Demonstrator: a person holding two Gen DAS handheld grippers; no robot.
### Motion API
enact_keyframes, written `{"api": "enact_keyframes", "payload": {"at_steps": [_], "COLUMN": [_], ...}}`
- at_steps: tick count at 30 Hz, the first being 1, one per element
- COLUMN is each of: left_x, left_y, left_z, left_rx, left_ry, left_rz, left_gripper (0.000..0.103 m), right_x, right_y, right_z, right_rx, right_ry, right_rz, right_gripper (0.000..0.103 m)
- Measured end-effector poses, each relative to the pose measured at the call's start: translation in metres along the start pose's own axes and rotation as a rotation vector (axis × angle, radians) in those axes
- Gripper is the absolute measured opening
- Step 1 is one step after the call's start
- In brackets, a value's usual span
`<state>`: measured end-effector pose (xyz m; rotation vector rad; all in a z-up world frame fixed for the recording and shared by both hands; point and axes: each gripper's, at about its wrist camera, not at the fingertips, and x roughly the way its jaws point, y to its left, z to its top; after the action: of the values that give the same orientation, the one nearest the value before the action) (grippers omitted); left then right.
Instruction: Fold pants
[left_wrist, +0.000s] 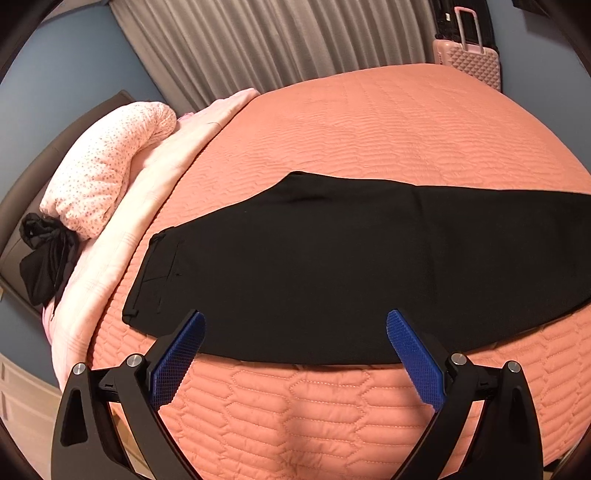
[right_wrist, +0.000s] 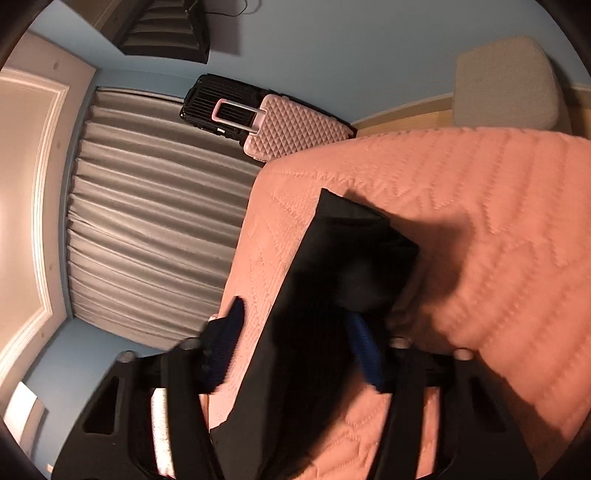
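On the bed (left_wrist: 369, 122), the soft, limp pants (left_wrist: 332, 266) want gripping at hem and waistband: left gripper (left_wrist: 295, 332) gapes empty, right gripper (right_wrist: 295, 347) straddles the hem unclamped.

Bedroom with blue walls (left_wrist: 74, 74)

Ahead of the tongs: a bed's salmon quilt (left_wrist: 369, 129), grey pleated curtains (left_wrist: 258, 37) beyond, a pink suitcase (left_wrist: 469, 62) far right, pillows (left_wrist: 107, 166) left.

I'm seeing black pants (left_wrist: 332, 266) lying on a salmon hexagon-quilted bedspread (left_wrist: 369, 122), a pink floral-dotted pillow (left_wrist: 110, 166), grey pleated curtains (left_wrist: 277, 40) and a pink diamond-textured suitcase (left_wrist: 471, 64).
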<state>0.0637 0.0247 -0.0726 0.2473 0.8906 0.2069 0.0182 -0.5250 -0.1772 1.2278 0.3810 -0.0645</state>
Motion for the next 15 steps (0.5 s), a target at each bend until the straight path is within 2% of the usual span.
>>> {"api": "enact_keyframes", "payload": {"at_steps": [1,2,5,7,10,11,12,13,14,15], "left_x": [0.002,0.003,0.01,0.012,0.014,0.014,0.014,0.013,0.012,0.012], "left_y": [0.002,0.004,0.009,0.014,0.026,0.031,0.036,0.041,0.047,0.051], "left_z": [0.0,0.0,-0.002,-0.004,-0.007,-0.007,-0.008,-0.009,-0.01,-0.011], "left_rx": [-0.008,-0.013,-0.025,-0.037,-0.077,-0.094,-0.106,-0.117,-0.128,-0.13], "left_ry": [0.005,0.01,0.024,0.025,0.038,0.042,0.042,0.038,0.031,0.026], "left_rz": [0.001,-0.002,-0.01,-0.015,-0.037,-0.047,-0.054,-0.058,-0.059,-0.055], "left_gripper": [0.097,0.097,0.097,0.097,0.097,0.097,0.097,0.097,0.097,0.097], "right_x": [0.002,0.003,-0.002,0.0,0.012,0.018,0.016,0.013,0.003,-0.005], "right_y": [0.0,0.001,0.015,0.04,0.068,0.068,0.061,0.053,0.041,0.034], "right_z": [-0.001,-0.002,-0.005,-0.006,-0.009,-0.011,-0.012,-0.013,-0.015,-0.017], "right_rx": [-0.01,-0.025,-0.119,-0.216,-0.318,-0.318,-0.267,-0.217,-0.139,-0.103], "right_ry": [0.009,0.017,0.023,0.042,0.096,0.142,0.166,0.175,0.171,0.156], "right_rz": [-0.019,-0.05,-0.138,-0.179,-0.264,-0.329,-0.364,-0.377,-0.381,-0.386], "right_gripper": [0.014,0.011,0.006,0.006,0.007,0.011,0.014,0.022,0.04,0.049]}}
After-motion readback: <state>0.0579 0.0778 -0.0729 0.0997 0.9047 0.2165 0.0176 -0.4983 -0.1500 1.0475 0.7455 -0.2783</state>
